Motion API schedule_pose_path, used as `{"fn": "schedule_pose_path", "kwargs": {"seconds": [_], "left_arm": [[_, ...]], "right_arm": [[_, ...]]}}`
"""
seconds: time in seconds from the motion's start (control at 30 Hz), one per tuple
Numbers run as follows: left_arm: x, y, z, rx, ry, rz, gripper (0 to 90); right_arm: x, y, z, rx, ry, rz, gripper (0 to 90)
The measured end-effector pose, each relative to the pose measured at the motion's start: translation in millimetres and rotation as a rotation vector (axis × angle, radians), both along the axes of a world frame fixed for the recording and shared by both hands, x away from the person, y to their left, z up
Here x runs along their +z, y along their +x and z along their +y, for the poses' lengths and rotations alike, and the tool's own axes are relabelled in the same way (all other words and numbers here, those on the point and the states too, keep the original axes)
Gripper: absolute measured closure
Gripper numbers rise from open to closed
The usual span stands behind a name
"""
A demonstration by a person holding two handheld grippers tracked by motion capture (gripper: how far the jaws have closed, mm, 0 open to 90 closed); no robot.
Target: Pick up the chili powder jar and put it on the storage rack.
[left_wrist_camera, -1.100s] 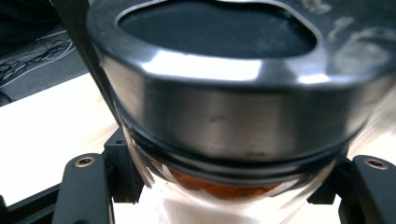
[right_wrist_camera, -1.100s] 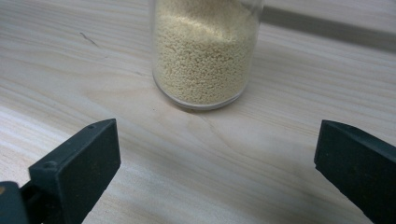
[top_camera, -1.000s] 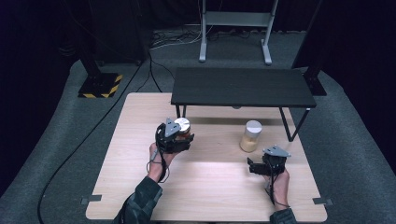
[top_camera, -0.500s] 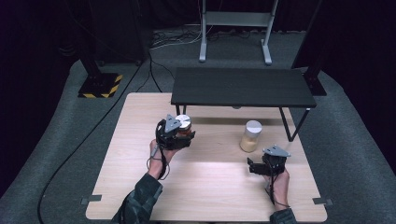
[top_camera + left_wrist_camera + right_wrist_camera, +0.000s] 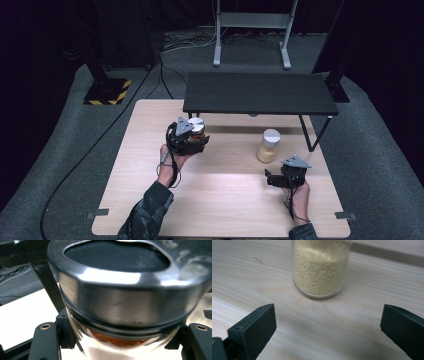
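The left gripper [image 5: 192, 139] has its fingers [image 5: 45, 342] clamped on a jar of orange powder [image 5: 120, 322], upright between them, silver lid [image 5: 195, 123] topmost. The right gripper [image 5: 328, 330] has its fingers [image 5: 254, 328] spread wide, with a jar of pale grains [image 5: 320, 267] standing upright just beyond them. Under both is a light wooden counter [image 5: 145, 130]; a black shelf [image 5: 260, 92] stands behind, on grey carpet [image 5: 380, 150] in a dark room.

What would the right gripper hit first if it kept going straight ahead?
Most likely the jar of pale grains: it stands dead ahead of the open right gripper, with bare table between them.
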State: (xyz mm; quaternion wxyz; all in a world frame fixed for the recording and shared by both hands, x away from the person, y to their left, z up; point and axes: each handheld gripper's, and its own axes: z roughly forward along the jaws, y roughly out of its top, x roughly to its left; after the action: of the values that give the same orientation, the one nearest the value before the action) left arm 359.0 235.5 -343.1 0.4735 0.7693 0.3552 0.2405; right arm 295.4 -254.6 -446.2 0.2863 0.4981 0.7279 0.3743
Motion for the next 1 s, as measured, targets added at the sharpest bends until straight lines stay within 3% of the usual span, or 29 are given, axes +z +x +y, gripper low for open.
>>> {"fn": "schedule_pose_path", "kwargs": {"seconds": [1.0], "left_arm": [[28.8, 10.6, -5.6, -0.042, -0.003, 0.0, 31.0]], "right_arm": [[0.1, 0.5, -1.4, -0.003, 0.01, 0.004, 0.0]]}}
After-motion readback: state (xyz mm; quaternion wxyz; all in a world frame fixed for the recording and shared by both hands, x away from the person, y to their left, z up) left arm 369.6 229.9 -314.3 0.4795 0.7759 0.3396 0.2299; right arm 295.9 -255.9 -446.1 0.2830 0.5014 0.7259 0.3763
